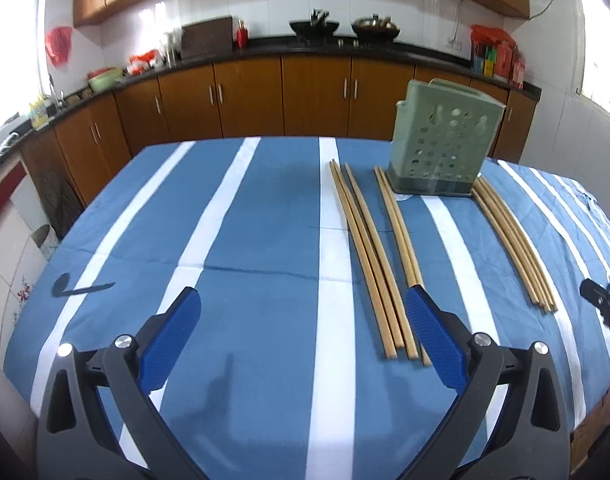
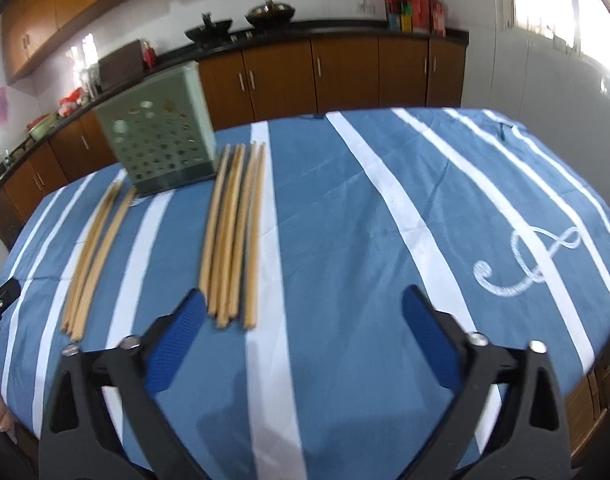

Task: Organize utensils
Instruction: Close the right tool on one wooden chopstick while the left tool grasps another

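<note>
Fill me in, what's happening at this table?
A person holds a pair of tongs in each hand over a blue striped tablecloth. Both the left tongs and the right tongs are open and hold nothing. Wooden chopsticks lie in loose bundles on the cloth: one near the left tongs, another near the right. The green perforated holder stands upright behind them. No chopstick has been picked up yet.

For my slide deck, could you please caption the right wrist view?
Open right gripper above blue striped tablecloth, wooden chopsticks beside perforated green plastic holder.
</note>
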`<action>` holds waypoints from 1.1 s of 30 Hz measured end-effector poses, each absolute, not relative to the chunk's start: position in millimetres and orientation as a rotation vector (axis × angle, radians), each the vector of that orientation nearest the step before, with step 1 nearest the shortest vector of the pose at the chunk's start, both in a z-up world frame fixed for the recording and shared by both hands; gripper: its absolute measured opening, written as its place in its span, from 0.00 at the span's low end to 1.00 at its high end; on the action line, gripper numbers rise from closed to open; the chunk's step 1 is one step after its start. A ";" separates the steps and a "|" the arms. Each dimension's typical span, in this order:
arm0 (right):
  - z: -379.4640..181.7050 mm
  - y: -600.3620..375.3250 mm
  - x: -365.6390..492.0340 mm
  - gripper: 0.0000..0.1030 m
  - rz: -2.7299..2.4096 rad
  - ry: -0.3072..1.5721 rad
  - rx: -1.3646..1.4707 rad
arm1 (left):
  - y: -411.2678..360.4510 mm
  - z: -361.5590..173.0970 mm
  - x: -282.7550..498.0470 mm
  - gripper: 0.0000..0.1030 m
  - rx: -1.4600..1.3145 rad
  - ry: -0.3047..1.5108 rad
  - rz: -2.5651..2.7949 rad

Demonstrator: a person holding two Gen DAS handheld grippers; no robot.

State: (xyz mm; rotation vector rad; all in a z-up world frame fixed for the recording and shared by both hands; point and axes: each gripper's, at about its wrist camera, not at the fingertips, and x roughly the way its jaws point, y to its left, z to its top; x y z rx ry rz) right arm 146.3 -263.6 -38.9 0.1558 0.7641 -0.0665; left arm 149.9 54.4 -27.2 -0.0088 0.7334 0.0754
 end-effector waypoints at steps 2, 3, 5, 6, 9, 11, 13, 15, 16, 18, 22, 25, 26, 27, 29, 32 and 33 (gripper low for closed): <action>-42.8 -269.5 162.8 0.64 -0.060 0.795 0.178 | 55.7 -29.0 163.1 0.93 0.001 0.752 0.068; -45.7 -271.7 173.2 0.60 -0.052 0.814 0.188 | 55.8 -29.3 168.6 0.91 0.003 0.761 0.060; -50.3 -277.1 191.8 0.43 -0.047 0.841 0.197 | 54.8 -31.7 179.3 0.82 0.004 0.777 0.045; -51.0 -277.6 198.1 0.40 -0.039 0.850 0.205 | 55.1 -33.6 186.7 0.80 0.002 0.791 0.039; -50.1 -273.6 216.2 0.31 0.028 0.867 0.238 | 56.0 -37.9 202.4 0.70 -0.023 0.820 0.020; -48.6 -266.6 224.8 0.27 0.062 0.871 0.227 | 56.1 -40.6 210.9 0.64 -0.048 0.838 0.000; -49.7 -259.5 230.0 0.23 0.079 0.880 0.203 | 55.3 -43.1 219.0 0.59 -0.066 0.856 -0.019; -57.0 -255.2 236.4 0.18 0.094 0.912 0.188 | 54.1 -45.6 225.8 0.54 -0.075 0.871 -0.034; -59.9 -254.9 237.0 0.15 0.114 0.912 0.202 | 53.5 -46.4 228.0 0.49 -0.078 0.878 -0.040; -61.1 -252.6 235.3 0.08 0.100 0.894 0.173 | 51.6 -47.8 232.2 0.44 -0.090 0.889 -0.063; -60.6 -258.6 232.4 0.07 0.080 0.890 0.181 | 48.4 -51.7 238.8 0.35 -0.102 0.910 -0.105; -60.3 -262.7 231.0 0.07 0.063 0.887 0.189 | 44.6 -55.0 242.2 0.29 -0.091 0.928 -0.120; -60.2 -262.8 231.8 0.07 0.061 0.887 0.188 | 43.7 -56.5 243.1 0.26 -0.088 0.936 -0.123; -60.0 -262.2 230.9 0.07 0.059 0.885 0.183 | 42.4 -58.6 244.4 0.25 -0.080 0.947 -0.121; -60.0 -260.0 230.8 0.07 0.054 0.883 0.167 | 40.5 -61.9 245.3 0.21 -0.062 0.963 -0.113; -60.8 -258.0 233.3 0.07 0.049 0.881 0.154 | 38.4 -61.6 244.5 0.20 -0.036 0.958 -0.104; -60.9 -258.0 233.6 0.07 0.047 0.881 0.151 | 38.3 -61.6 245.1 0.20 -0.027 0.958 -0.094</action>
